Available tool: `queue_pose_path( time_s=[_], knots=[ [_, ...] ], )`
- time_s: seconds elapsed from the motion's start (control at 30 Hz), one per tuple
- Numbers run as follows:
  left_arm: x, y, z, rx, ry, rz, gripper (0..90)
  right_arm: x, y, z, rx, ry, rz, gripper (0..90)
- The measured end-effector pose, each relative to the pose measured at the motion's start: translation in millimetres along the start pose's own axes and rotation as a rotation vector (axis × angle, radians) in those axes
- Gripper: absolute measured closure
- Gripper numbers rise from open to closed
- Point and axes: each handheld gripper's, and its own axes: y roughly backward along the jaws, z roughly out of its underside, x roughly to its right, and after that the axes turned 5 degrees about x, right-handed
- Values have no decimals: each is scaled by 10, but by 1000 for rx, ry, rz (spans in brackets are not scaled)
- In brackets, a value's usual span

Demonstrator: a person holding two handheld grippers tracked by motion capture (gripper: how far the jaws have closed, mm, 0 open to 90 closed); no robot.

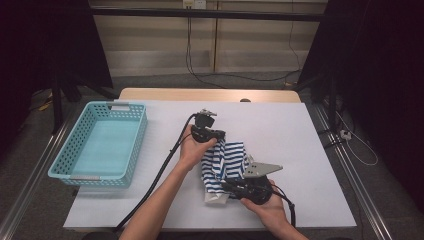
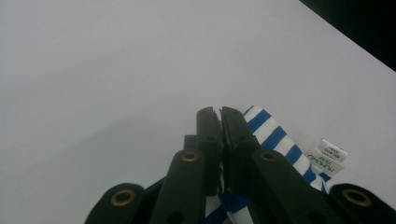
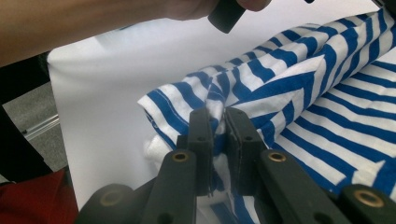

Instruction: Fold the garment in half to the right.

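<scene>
White counter (image 1: pixel 310 150): striped cloth (image 1: pixel 227 157) mid-fold, pinched by left hand-held gripper (image 1: pixel 216 137) at 12 o'clock, right hand-held gripper (image 1: pixel 231 187) at 6. Next judged: edges brought together.

black grippers (image 1: pixel 210 131), brass rivets, trailing black cables, grey triangular plate

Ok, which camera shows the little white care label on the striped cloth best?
The left gripper view: the care label sits large beside the striped cloth. In the high view the cloth is too small for labels.
</scene>
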Motion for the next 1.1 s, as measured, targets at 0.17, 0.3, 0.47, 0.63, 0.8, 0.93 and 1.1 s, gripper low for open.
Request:
queue_pose_path(
  time_s=[0.17,0.3,0.47,0.63,0.8,0.93,1.1],
  knots=[
    [22,-68,-2,4,-2,9,866,32,40,27,2,-12,7,805],
    [40,-123,26,-21,-20,5,862,43,67,38,0,-10,11,802],
    [64,-149,14,-20,-8,14,864,52,102,55,-14,-3,20,837],
    [109,-178,-16,-4,-7,14,864,66,143,59,-13,-2,23,838],
    [125,-253,10,-20,2,9,851,102,177,104,-31,-13,30,821],
    [144,-288,15,-30,-8,8,851,127,213,131,-33,-21,33,816],
    [170,-308,-6,-30,-11,10,858,146,260,147,-40,-13,50,840]
  ],
)
